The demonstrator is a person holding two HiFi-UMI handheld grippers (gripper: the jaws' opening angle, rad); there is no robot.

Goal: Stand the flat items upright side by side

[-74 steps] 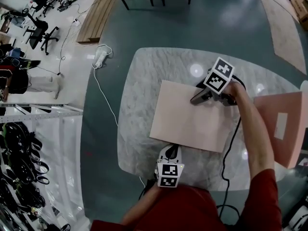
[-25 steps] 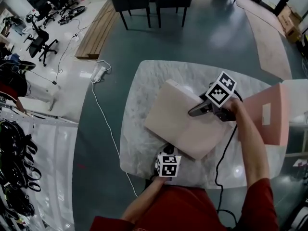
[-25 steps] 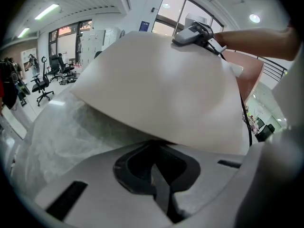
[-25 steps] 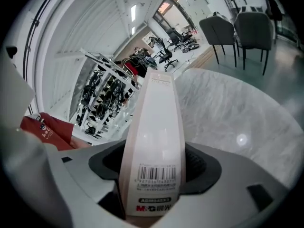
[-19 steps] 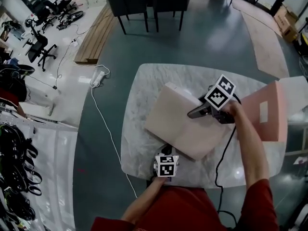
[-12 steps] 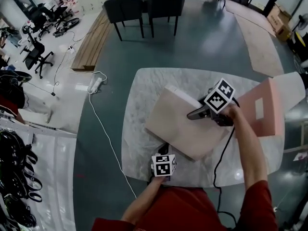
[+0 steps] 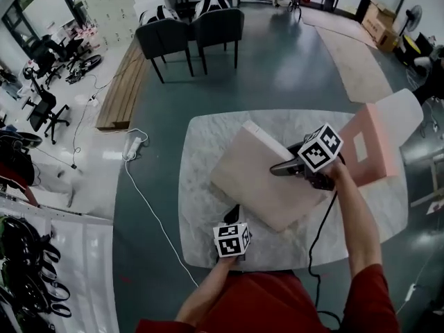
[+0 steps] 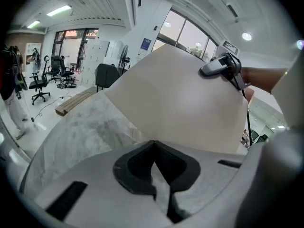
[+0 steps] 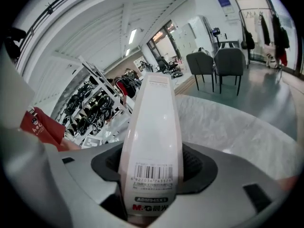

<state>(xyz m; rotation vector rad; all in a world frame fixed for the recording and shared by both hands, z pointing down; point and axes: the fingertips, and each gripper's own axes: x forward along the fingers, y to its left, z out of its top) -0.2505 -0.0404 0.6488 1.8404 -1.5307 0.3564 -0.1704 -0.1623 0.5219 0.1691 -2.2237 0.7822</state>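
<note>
Closest in: L gripper [image 7: 234, 215], grey plastic w/ black pads, jaws drawn together to a point and nipping the lower edge of the big folder [image 7: 267, 186]. Folder itself: wide, flat, rectangular, matte pale-beige board, smooth, no print on the broad face. Tilted, not yet upright (near edge low by the table [image 7: 208, 137], far edge raised).

Further along, R gripper [image 7: 277, 168] clamped across the thick white spine [image 9: 153, 122]. Glossy, rounded, w/ barcode sticker and brand tab at the gripped end. Jaws held fairly wide by that thickness, having just been closing onto it. Long axis of spine running straight away from R gripper, toward the table's far-left corner in head view.

Tabletop: rounded square, grey-white marble veining, polished.

Beyond, at the table's far-right side: pink box file [image 7: 371, 151] standing upright, w/ white rectangular label [image 7: 359, 146] on its broad face.

Past the table: dull green-grey floor, two dark chairs [image 7: 191, 30], stack of wood planks [image 7: 118, 89].
</note>
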